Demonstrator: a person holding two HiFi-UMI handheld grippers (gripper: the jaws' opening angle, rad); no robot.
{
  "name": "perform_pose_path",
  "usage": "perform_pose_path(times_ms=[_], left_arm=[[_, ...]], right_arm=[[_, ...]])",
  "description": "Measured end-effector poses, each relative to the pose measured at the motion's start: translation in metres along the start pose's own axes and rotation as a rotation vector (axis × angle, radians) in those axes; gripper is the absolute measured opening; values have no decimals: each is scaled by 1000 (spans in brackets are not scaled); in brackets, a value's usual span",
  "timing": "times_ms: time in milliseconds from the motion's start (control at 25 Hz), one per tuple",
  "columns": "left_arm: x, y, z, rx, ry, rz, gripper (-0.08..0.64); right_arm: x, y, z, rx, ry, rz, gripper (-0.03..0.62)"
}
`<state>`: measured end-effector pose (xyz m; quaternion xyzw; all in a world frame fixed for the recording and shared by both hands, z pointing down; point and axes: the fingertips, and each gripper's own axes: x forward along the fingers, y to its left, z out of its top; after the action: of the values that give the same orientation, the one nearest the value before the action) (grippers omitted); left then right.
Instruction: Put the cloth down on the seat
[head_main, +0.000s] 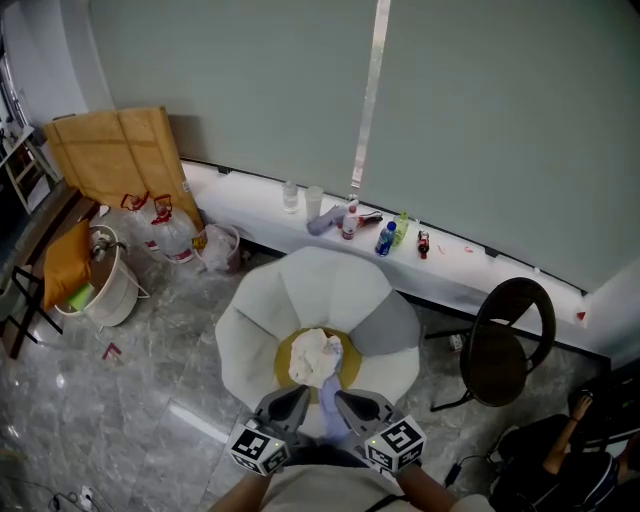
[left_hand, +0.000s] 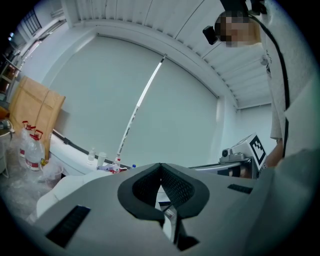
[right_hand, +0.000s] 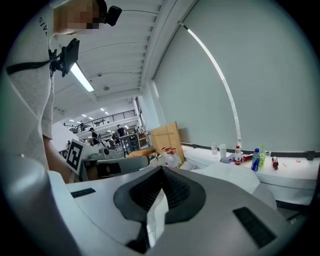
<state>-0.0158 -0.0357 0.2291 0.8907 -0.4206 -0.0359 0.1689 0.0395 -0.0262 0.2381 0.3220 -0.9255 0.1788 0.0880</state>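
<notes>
A white cloth (head_main: 313, 357) lies bunched on the yellow middle of the white petal-shaped seat (head_main: 330, 285). A pale strip of it runs back towards me, between the two grippers. My left gripper (head_main: 291, 399) and right gripper (head_main: 351, 403) hang side by side over the seat's near edge. In the left gripper view the left gripper (left_hand: 161, 167) is shut with a thin white edge of the cloth (left_hand: 168, 214) and its tag pinched low in the jaws. In the right gripper view the right gripper (right_hand: 161, 171) is shut on a white fold of the cloth (right_hand: 157, 216).
A dark round chair (head_main: 503, 345) stands to the right of the seat. Behind it a white sill (head_main: 250, 195) carries bottles (head_main: 386, 238) and cups (head_main: 301, 198). At the left are cardboard (head_main: 118, 152), water jugs (head_main: 172, 236) and a white bucket (head_main: 110, 288). A person (head_main: 565, 452) sits at the bottom right.
</notes>
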Motion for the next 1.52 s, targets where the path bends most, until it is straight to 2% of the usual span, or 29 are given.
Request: perform_pose_path(times_ms=[440, 920, 1520], left_arm=[[-9, 2, 6, 2, -15, 6, 12], [-10, 7, -1, -13, 6, -1, 13], [-5, 26, -6, -34, 20, 19, 12]], right_arm=[[-2, 7, 1, -8, 10, 9, 14], [3, 6, -9, 16, 23, 1, 14], [9, -8, -9, 25, 34, -22, 14]])
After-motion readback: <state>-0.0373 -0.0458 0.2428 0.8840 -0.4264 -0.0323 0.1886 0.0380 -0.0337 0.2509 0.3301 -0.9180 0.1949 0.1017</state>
